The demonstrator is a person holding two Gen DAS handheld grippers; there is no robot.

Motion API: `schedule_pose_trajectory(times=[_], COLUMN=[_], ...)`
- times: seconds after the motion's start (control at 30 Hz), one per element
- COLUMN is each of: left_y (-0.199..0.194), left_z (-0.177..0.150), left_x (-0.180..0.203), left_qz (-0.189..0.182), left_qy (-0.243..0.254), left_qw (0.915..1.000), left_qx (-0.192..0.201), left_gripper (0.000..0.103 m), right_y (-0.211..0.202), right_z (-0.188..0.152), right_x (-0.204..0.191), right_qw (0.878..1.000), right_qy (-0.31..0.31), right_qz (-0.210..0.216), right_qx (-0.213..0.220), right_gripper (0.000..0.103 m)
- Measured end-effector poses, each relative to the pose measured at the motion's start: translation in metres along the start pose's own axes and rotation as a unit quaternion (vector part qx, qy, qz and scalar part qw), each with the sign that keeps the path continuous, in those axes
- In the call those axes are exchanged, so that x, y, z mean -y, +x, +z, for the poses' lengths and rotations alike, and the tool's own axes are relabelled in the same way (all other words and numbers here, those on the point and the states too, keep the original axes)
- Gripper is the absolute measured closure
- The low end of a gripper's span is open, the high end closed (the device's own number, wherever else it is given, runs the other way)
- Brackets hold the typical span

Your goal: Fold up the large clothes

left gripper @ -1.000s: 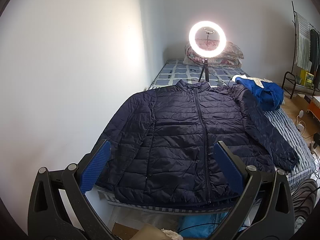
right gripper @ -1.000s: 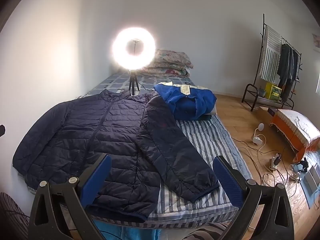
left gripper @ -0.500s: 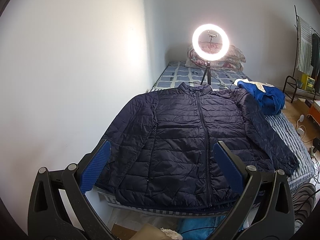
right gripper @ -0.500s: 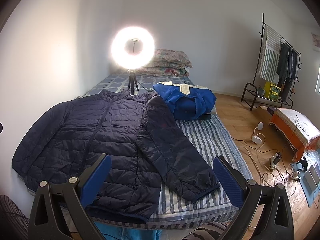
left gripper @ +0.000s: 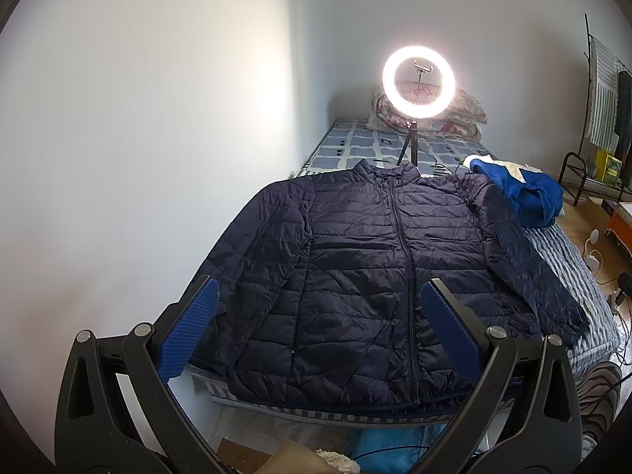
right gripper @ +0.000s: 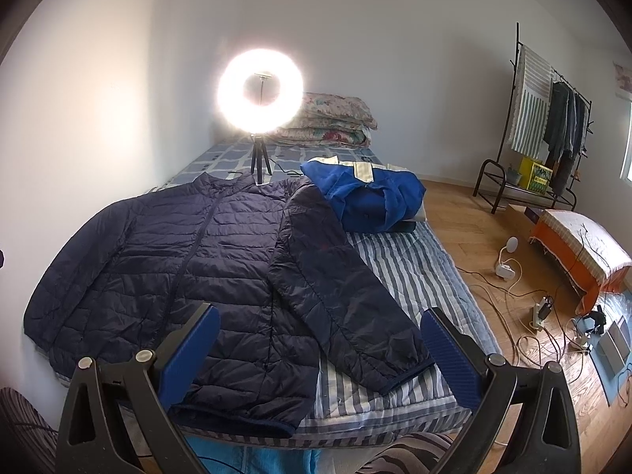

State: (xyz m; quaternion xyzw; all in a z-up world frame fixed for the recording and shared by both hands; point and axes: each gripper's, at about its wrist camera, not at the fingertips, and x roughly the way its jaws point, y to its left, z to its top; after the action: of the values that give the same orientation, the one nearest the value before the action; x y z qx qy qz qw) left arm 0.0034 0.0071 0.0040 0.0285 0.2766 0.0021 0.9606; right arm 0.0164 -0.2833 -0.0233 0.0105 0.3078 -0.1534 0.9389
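A dark navy quilted jacket [left gripper: 379,260] lies flat and zipped on the striped bed [left gripper: 561,260], collar toward the far end, both sleeves spread. It also shows in the right wrist view [right gripper: 189,268], with its right sleeve [right gripper: 347,300] lying on the stripes. My left gripper [left gripper: 316,328] is open and empty, held above the jacket's hem. My right gripper [right gripper: 316,347] is open and empty, held above the hem and the right sleeve's cuff.
A lit ring light on a tripod [left gripper: 418,83] stands just behind the collar. A crumpled blue garment [right gripper: 367,197] lies at the right shoulder. Folded quilts [right gripper: 331,118] sit at the bed's head. The wall runs along the left; cables [right gripper: 529,316] and a clothes rack [right gripper: 553,126] are right.
Both views have shifted slightly; in the left wrist view the jacket sits a little lower and more centred. The jacket itself has not moved. Both grippers stay open.
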Motion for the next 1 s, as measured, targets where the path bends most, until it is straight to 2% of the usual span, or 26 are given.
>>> schedule_pose_trajectory(times=[1.0], left_y=[0.0036], left_z=[-0.0078], left_x=[-0.0092], left_qz=[-0.003], left_qy=[-0.010], left_qw=[0.9999], left_qx=[-0.007], left_gripper=[0.000], right_y=[0.0006], right_z=[0.0048], right_x=[-0.0073], right_qw=[1.000], right_qy=[0.000], right_qz=[0.001], right_qx=[0.001], right_gripper=[0.000])
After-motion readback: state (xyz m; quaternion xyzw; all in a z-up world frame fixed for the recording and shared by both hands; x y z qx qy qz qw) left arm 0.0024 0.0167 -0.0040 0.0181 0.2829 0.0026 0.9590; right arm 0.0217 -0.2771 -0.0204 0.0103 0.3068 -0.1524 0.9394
